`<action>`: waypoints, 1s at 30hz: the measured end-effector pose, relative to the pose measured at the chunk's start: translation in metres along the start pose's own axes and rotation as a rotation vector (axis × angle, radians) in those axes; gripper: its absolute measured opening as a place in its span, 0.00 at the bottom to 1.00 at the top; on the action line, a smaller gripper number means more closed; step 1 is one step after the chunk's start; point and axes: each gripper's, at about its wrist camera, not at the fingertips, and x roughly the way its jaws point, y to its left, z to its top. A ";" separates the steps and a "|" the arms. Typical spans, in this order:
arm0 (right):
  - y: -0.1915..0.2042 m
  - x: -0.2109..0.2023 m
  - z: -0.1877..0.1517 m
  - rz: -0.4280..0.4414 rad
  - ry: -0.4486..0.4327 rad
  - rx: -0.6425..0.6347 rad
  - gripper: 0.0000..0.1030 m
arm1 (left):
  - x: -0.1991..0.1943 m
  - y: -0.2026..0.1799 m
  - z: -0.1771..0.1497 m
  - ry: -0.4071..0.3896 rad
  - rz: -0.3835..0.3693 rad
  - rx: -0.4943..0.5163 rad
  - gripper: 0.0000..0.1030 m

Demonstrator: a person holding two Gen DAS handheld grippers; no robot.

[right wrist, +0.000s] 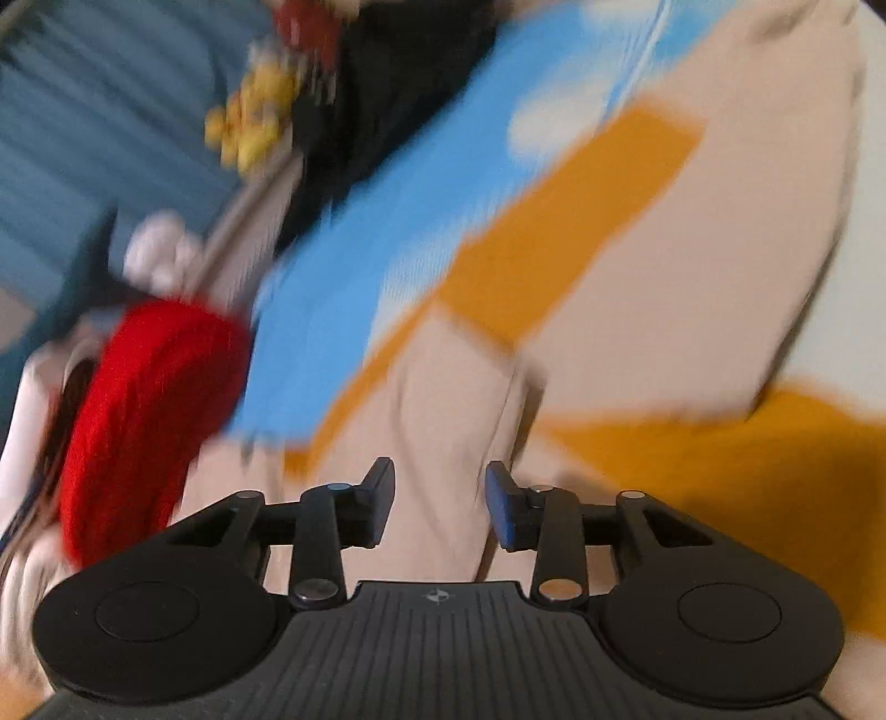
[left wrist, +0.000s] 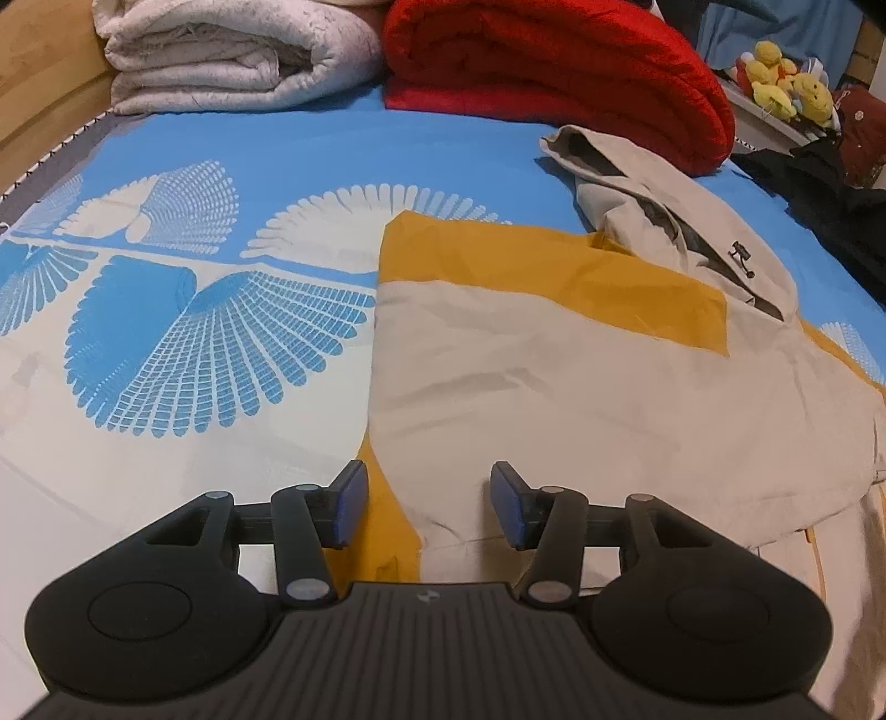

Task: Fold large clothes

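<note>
Beige and yellow jacket (left wrist: 581, 376) lies spread on the blue patterned bedsheet (left wrist: 221, 166), hood toward the red blanket (left wrist: 554, 72). Left gripper (left wrist: 426, 507) and right gripper (right wrist: 440, 507) both hover released over it, nothing grasped

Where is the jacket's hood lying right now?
In the left wrist view, the hood lies upper right on the blue bedsheet, just in front of the folded red blanket.

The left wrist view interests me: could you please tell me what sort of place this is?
Most likely a bedroom: a bed under a blue and white patterned sheet, a folded white quilt and a rolled red blanket at its far end, yellow plush toys beside it.
</note>
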 end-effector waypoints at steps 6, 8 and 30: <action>-0.002 0.041 -0.023 -0.023 0.186 -0.041 0.30 | 0.008 -0.003 -0.001 0.027 -0.004 -0.008 0.54; 0.004 0.041 -0.021 0.003 0.178 -0.063 0.00 | 0.006 -0.006 0.000 0.024 -0.014 0.001 0.54; 0.003 0.004 -0.005 -0.060 0.058 -0.209 0.13 | 0.025 -0.017 -0.021 0.113 0.071 0.147 0.59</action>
